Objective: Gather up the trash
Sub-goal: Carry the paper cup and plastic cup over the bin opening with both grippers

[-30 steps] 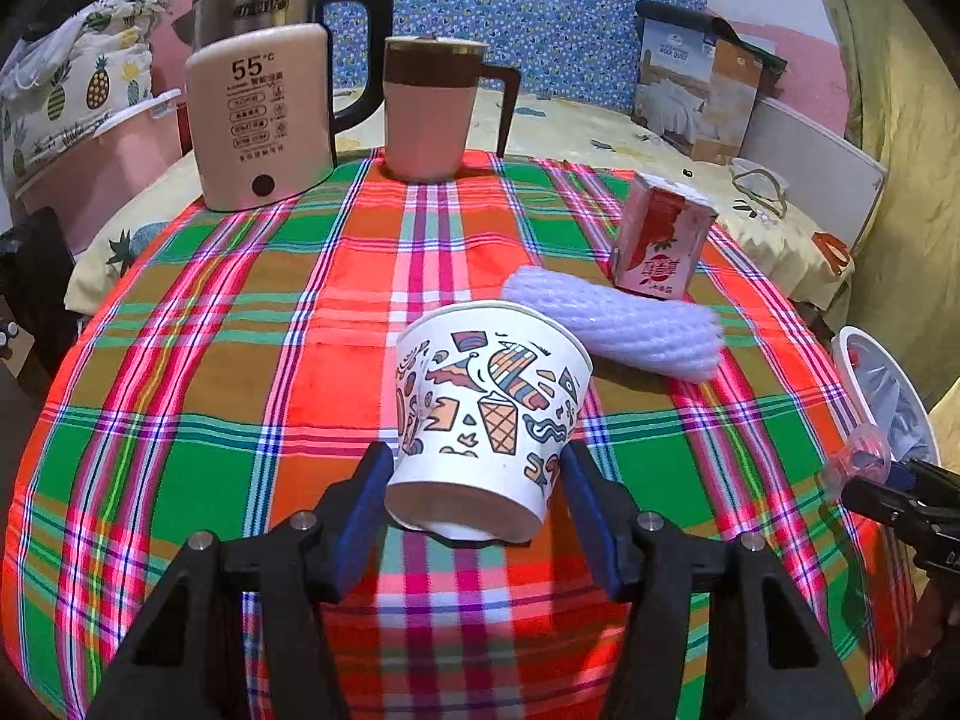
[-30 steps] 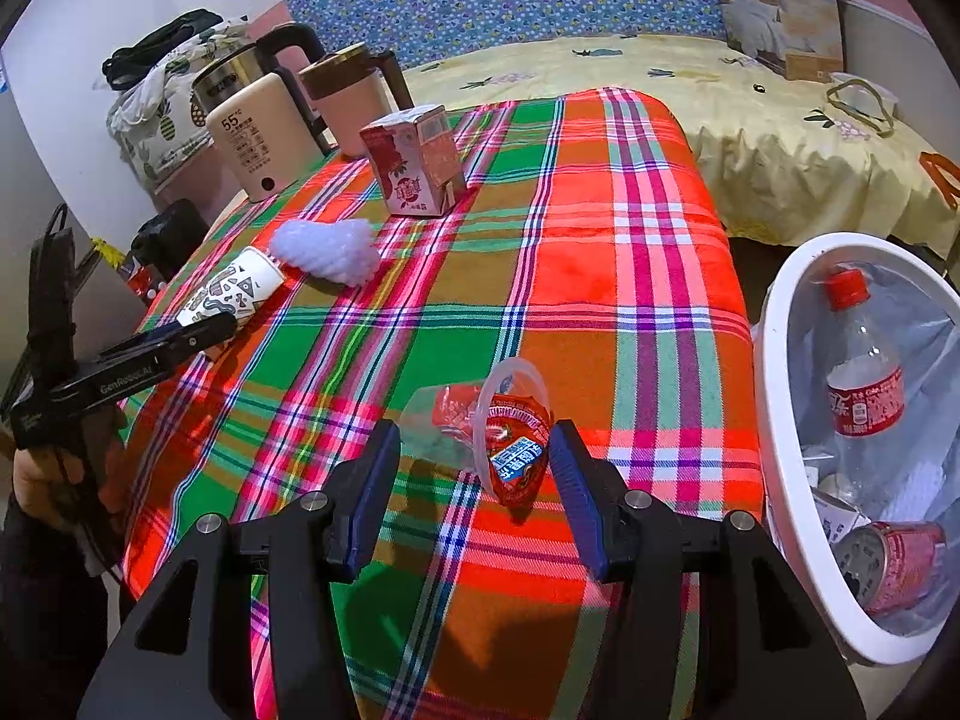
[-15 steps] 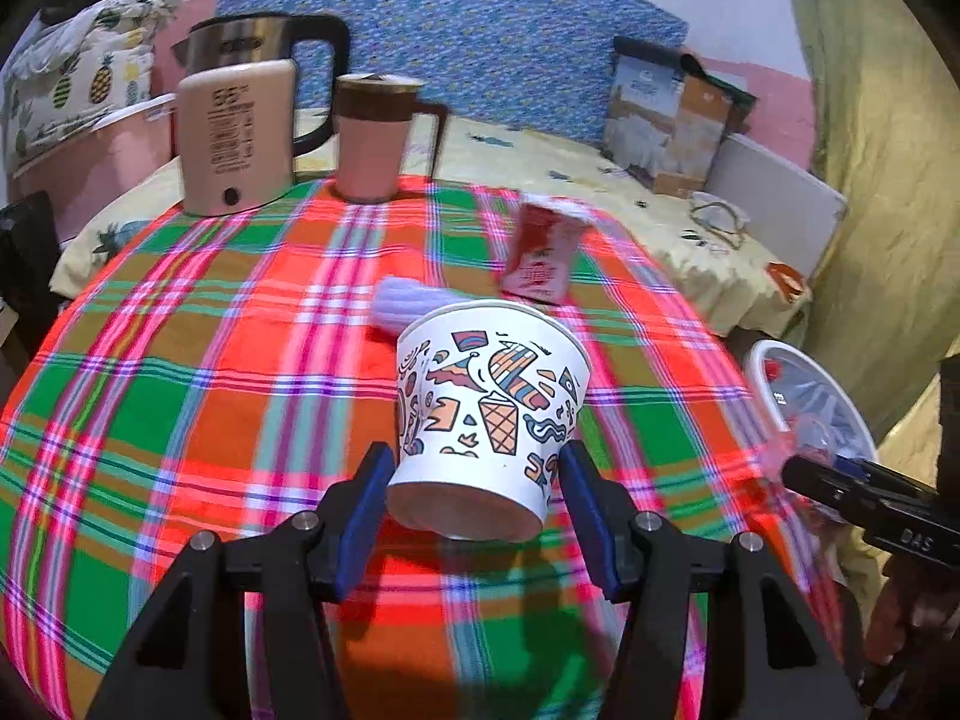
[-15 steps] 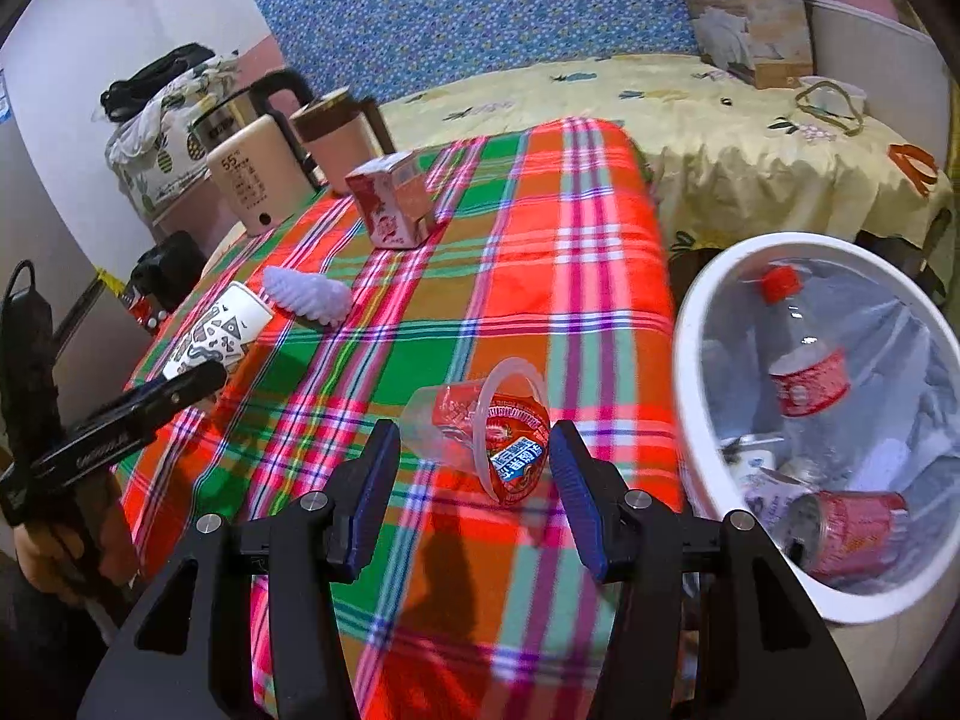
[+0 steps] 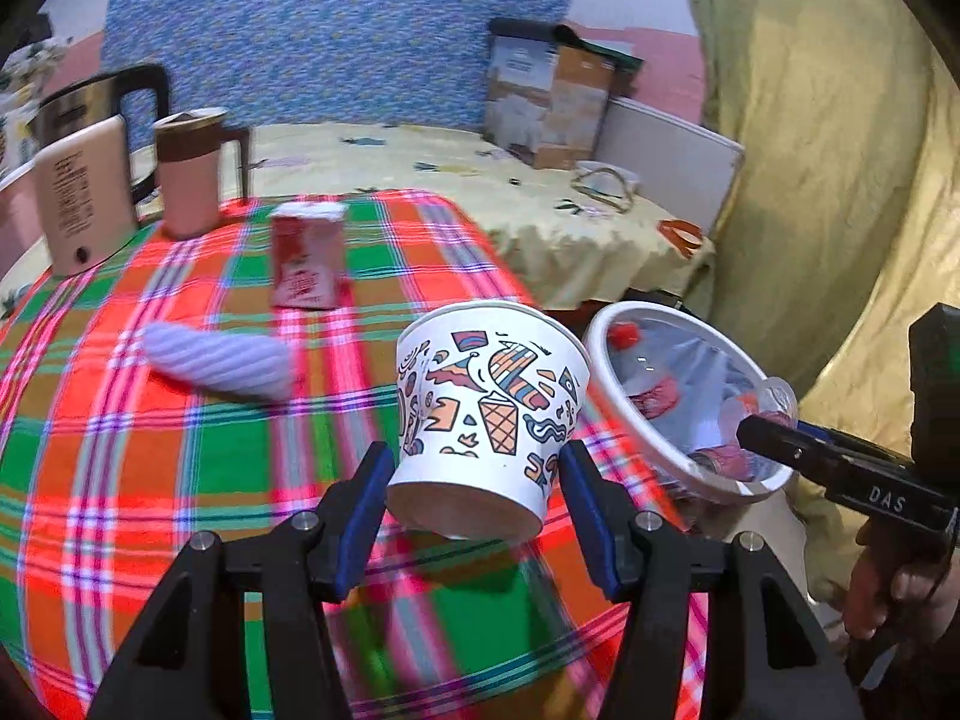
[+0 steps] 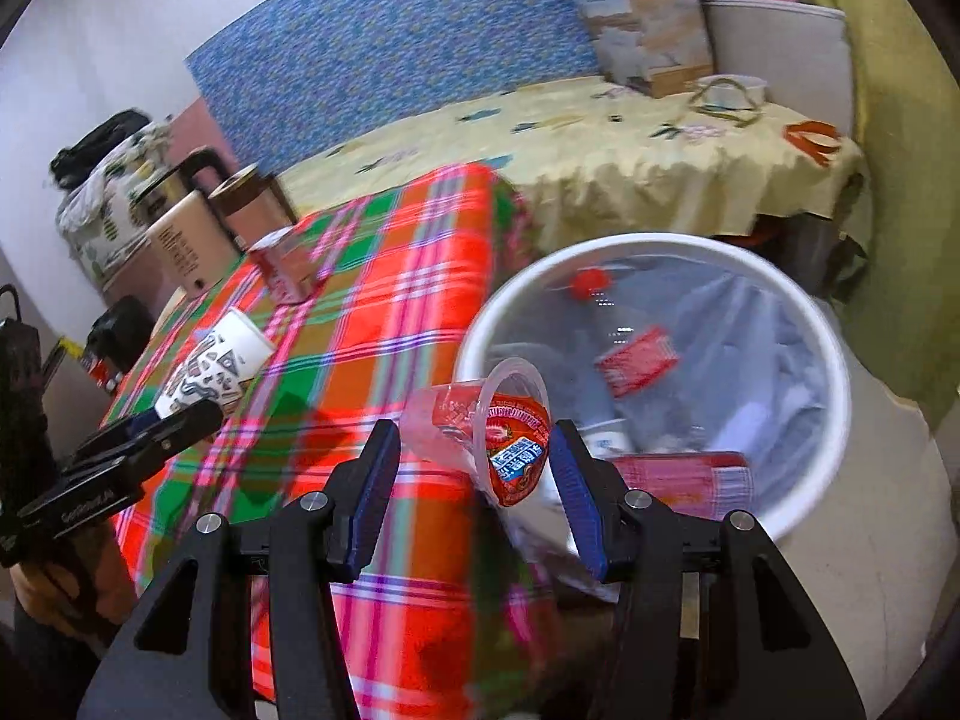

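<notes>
My left gripper is shut on a white paper cup with coloured drawings and holds it above the plaid tablecloth, near the table's right edge. My right gripper is shut on a clear plastic cup with a red wrapper inside, held at the near rim of the white trash bin. The bin holds a plastic bottle and other trash. The bin and the right gripper also show in the left wrist view. The paper cup shows in the right wrist view.
On the table lie a white foam sleeve and a red carton; a kettle and a pink mug stand at the back. A bed with a yellow sheet and a cardboard box lie behind.
Both grippers have swung right toward the bin with their cups. The plastic cup now hangs at the bin's rim; the paper cup is closer to the table's right edge.
</notes>
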Available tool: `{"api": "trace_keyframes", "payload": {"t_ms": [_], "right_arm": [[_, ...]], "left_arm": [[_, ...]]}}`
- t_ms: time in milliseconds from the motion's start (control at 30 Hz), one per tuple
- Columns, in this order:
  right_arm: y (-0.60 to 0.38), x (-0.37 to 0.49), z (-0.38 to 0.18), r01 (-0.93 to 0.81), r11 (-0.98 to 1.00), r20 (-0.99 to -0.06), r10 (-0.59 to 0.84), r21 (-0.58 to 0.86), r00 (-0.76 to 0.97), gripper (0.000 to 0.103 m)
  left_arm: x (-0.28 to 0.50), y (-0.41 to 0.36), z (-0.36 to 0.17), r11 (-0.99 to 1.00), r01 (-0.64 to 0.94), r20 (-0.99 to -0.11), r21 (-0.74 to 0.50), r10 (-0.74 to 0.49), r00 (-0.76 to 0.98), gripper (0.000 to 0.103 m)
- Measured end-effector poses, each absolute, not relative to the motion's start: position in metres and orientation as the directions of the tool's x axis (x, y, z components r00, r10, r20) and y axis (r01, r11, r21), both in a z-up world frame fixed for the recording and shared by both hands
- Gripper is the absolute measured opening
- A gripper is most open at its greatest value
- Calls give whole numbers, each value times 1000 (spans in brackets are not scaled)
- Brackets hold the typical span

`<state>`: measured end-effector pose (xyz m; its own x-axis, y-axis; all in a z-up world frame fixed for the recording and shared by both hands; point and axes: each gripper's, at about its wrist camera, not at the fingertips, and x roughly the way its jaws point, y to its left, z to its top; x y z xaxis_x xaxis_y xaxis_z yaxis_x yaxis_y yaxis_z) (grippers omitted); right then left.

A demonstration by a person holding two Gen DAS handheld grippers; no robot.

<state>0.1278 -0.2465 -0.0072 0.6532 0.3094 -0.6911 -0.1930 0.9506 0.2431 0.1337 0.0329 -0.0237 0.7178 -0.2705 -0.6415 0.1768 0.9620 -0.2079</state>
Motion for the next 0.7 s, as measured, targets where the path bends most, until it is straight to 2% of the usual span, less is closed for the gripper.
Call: {"api": "trace_keyframes", "payload": {"t_ms": [300,700], "right_arm": [[-295,128,-11,-69,964,-686,233,257,689,54],[-310,137,-24,-48,961,-706,235,274,668,54]], "left_arm": [[149,-15,-18,947,260,-641,-189,-319,698,59],[173,-69,-28,922,350,-672,-166,-365,644,59]]}}
